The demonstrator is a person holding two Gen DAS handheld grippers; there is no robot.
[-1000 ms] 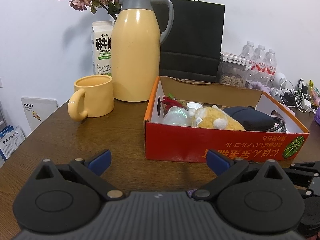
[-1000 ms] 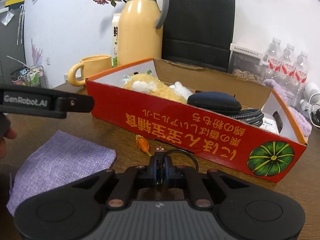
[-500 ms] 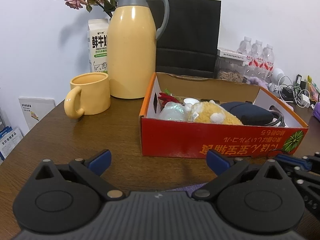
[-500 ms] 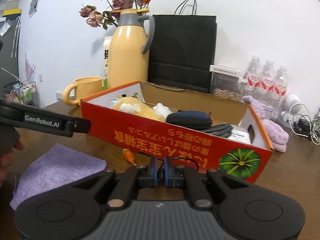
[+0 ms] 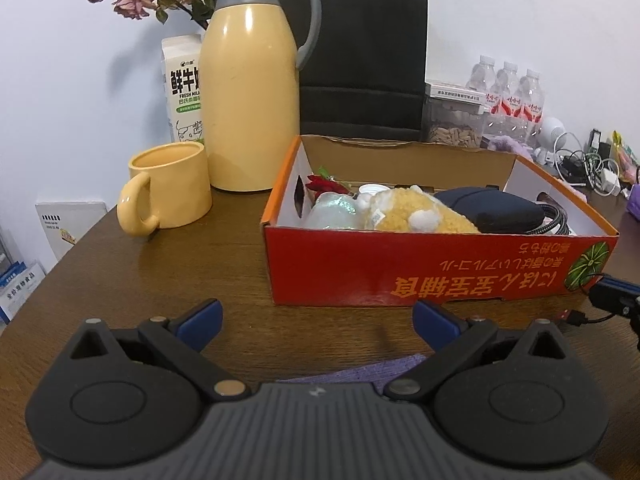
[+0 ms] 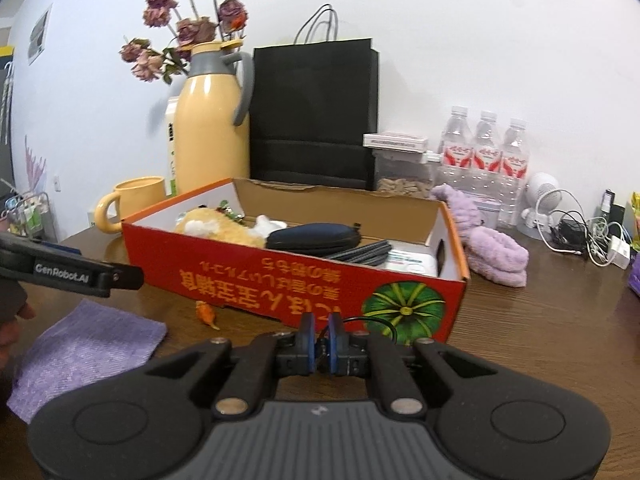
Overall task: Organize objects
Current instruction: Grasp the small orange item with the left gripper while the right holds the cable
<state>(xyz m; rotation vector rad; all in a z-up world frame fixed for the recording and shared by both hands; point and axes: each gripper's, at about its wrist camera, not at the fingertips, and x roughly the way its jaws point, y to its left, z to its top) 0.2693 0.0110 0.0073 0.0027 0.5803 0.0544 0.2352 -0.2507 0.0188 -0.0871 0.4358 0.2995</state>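
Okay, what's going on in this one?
A person with a gripper in each hand is tidying a table into a red box. The right gripper is shut on a thin black cable, held in front of the box. The left gripper is open and empty, above a purple cloth. A plush toy and dark case lie in the box.

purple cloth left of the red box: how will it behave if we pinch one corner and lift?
The purple cloth lies flat and thin on the table, so it will probably drape limp. Its coarse weave should give the pads grip. It looks light and might slide if pushed.
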